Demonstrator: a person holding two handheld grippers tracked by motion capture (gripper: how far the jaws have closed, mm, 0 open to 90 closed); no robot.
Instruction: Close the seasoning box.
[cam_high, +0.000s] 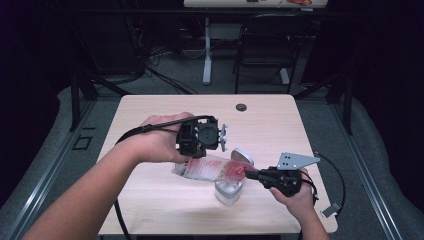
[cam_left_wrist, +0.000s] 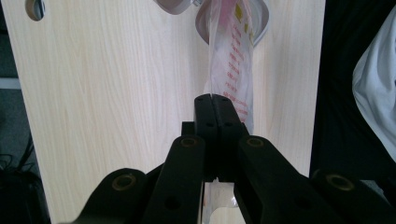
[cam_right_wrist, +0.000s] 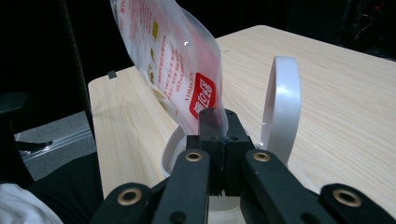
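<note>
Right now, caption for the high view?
Both tongs hold a plastic bag over an open container on the table.

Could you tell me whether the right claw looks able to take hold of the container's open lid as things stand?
Probably not yet: the right claw is shut on the plastic bag. The lid stands unobstructed just beside it.

From my end the table (cam_high: 150, 210) is lit evenly from above, surroundings nearly black, high view soft and low-res, close jaws blurry.
</note>
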